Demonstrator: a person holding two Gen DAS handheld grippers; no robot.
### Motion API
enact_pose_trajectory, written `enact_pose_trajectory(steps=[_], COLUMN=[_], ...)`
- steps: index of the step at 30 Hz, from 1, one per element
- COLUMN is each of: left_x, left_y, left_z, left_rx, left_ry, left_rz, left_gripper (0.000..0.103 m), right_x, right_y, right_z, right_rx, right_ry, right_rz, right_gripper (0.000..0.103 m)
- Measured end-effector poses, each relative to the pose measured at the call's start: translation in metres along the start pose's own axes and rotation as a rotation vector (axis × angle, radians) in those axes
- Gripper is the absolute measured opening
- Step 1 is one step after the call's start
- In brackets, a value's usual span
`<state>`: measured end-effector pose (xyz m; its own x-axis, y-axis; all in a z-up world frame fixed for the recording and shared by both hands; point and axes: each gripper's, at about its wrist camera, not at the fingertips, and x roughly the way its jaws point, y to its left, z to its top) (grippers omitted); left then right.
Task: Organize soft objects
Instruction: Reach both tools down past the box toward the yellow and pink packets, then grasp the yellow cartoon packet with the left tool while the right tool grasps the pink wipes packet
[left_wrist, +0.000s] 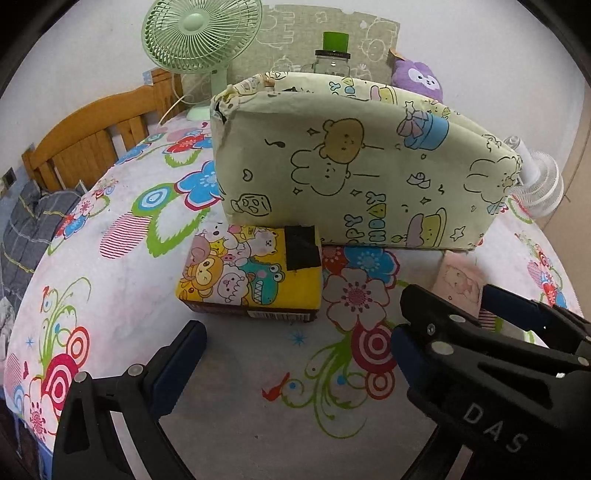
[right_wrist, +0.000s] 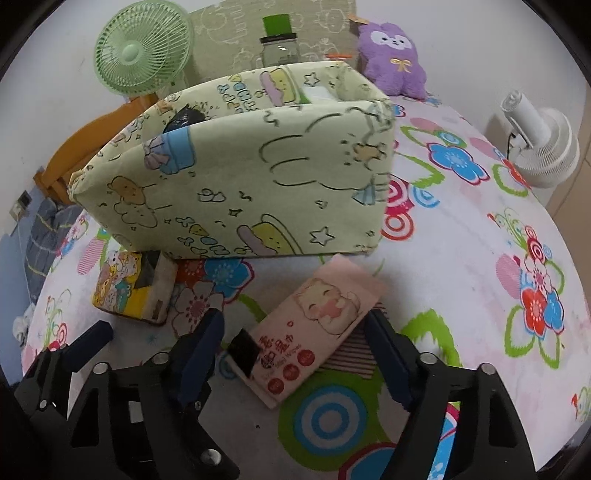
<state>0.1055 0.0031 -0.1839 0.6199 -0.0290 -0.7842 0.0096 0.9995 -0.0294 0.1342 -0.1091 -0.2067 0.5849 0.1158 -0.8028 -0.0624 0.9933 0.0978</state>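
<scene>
Right gripper (right_wrist: 295, 332) hangs with its jaws apart around the pink wipes pack (right_wrist: 314, 325), pads not touching it, on the flowered sheet (right_wrist: 461, 258). Left gripper (left_wrist: 295, 339) gapes wide over bare sheet, nothing between its fingers, just short of the yellow tissue pack (left_wrist: 243, 273). Both packs lie in front of the green fabric box (right_wrist: 236, 177), whose wall hides most of its contents. Open sheet runs right; a white fan (right_wrist: 543, 144) sits at that edge.
</scene>
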Motion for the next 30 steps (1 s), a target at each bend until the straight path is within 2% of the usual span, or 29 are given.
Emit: enact_pose_trajectory(steps=[5, 12, 22, 24, 30], left_x=[0.003, 0.002, -0.007, -0.009, -0.015], left_y=[0.0, 0.0, -0.009, -0.01, -0.009], left_z=[0.002, 0.001, -0.011, -0.014, -0.02], left_rx=[0.015, 0.02, 0.044, 0.045, 0.042], left_ry=[0.003, 0.004, 0.002, 0.002, -0.001], left_rz=[0.016, 0.014, 0.008, 0.006, 0.018], left_gripper=[0.1, 0.1, 0.1, 0.1, 0.1], right_x=[0.001, 0.002, -0.008, -0.01, -0.019], right_y=[0.007, 0.009, 0.007, 0.007, 0.008], right_z=[0.002, 0.001, -0.011, -0.014, -0.021], right_rx=[-0.042, -0.054, -0.09, -0.096, -0.11], right_ry=[0.001, 0.0, -0.002, -0.004, -0.008], right_rz=[-0.008, -0.011, 0.001, 0.007, 0.045], right_gripper=[0.07, 0.069, 0.055, 0.048, 0.045])
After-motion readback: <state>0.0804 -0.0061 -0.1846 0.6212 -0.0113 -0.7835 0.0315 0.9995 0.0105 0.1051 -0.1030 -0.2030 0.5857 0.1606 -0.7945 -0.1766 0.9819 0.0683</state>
